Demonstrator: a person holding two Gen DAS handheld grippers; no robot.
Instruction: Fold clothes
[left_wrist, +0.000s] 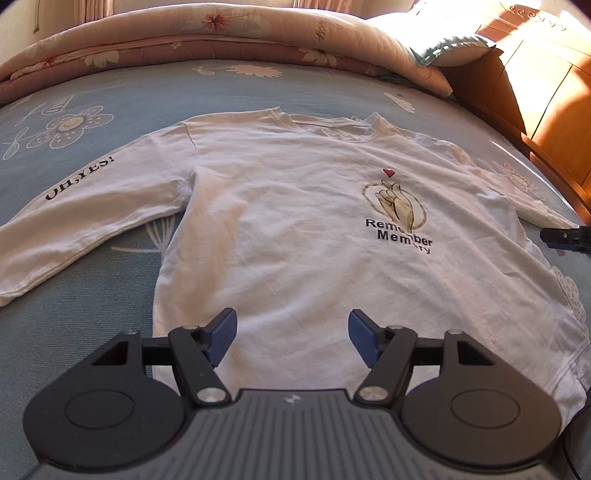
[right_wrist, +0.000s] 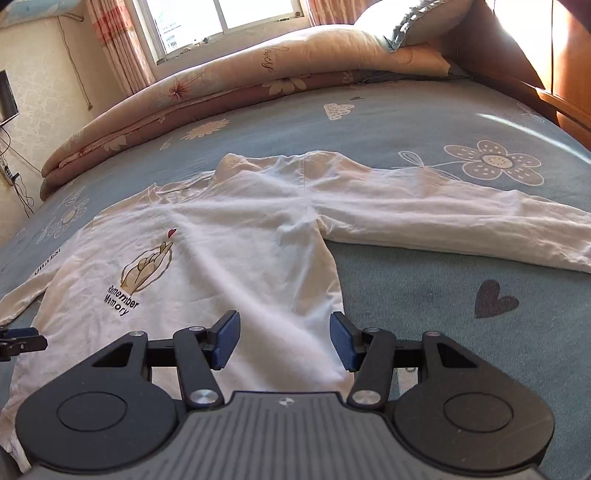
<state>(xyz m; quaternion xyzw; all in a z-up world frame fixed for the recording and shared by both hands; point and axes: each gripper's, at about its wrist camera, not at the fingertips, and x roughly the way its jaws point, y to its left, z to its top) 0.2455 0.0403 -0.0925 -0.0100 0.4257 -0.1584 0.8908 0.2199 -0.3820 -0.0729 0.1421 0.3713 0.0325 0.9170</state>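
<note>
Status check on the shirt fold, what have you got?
Left tool open, empty, over the hem. Right tool open, empty, near the shirt's side edge. White long-sleeve shirt flat on the bed, sleeves spread, unfolded. Nothing in the way.

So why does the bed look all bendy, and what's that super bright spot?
Left wrist view: the fisheye lens curves the bed like a hill, and sunlight washes out the pillow and glares on the wooden cabinet. Right wrist view: the window is blown out white, the bed bends the same way, and the shirt looks a little smeary near the claw.
</note>
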